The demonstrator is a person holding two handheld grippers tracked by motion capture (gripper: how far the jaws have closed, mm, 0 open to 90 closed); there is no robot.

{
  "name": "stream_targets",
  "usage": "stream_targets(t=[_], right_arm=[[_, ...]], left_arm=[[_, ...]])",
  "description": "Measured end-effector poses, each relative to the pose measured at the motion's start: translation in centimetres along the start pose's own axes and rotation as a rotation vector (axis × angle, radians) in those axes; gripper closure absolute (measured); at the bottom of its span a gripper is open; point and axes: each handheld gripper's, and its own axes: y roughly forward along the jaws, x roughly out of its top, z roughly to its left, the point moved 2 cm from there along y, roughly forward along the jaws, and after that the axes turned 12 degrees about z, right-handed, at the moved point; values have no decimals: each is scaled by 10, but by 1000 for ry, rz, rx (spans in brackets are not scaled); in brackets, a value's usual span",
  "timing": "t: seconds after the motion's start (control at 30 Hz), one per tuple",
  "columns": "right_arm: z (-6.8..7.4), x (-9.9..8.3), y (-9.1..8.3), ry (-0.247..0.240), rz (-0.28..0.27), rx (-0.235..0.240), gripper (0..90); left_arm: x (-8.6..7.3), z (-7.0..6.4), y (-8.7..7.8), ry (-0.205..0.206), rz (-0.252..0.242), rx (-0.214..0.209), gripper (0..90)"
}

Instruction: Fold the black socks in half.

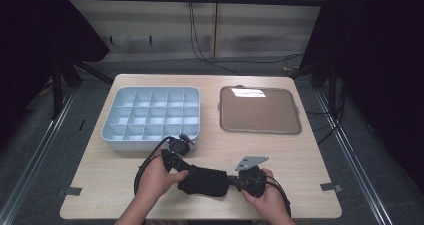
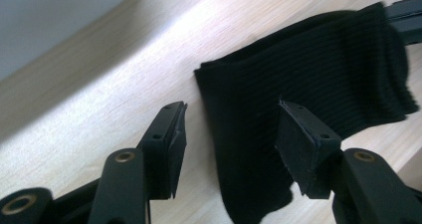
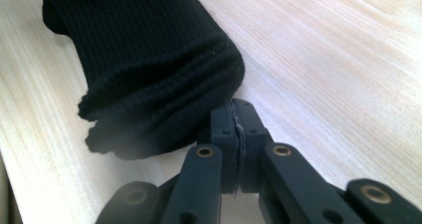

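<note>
A folded black sock (image 1: pixel 202 181), ribbed knit, lies low-centre in the high view, on the near edge of a pale wood table (image 1: pixel 300 150). In the left gripper view the sock (image 2: pixel 308 79) is a flat dark slab w/ fine ribs, running from lower centre to upper right. In the right gripper view its layered cuff edges (image 3: pixel 164 109) bulge at centre-left, several folds stacked.

Left gripper (image 1: pixel 175 157) sits at the sock's left end, held by a hand (image 1: pixel 157 177); its jaws are spread apart, one over bare wood, the other over the fabric, gripping nothing. Right gripper (image 1: pixel 239 181) sits at the sock's right end, held by the other hand (image 1: pixel 267 197); its jaws are pressed together, tips touching the cuff, though whether any fabric is caught btwn them can't be told.

Upper left on the table: a light grey tray (image 1: pixel 112 135) split into many small compartments. Upper right: a brown flat tray (image 1: pixel 260 112) w/ a light glare. Around the table: grey floor, dark curtains at both sides, cables hanging along the back wall.
</note>
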Motion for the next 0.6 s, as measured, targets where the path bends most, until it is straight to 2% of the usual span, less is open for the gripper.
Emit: stream_targets(t=[0.1,0.23,0.37,0.6], right_arm=[[0,0,0,4,0,1,890],[0,0,0,2,3,2,889],[1,0,0,1,3,1,890],[1,1,0,-1,7,-3,890]], left_arm=[[-3,5,6,-19,14,-5,442],[-3,4,11,-29,15,-6,426],[-2,1,18,-20,37,-9,415],[0,-2,24,-16,51,19,419]])
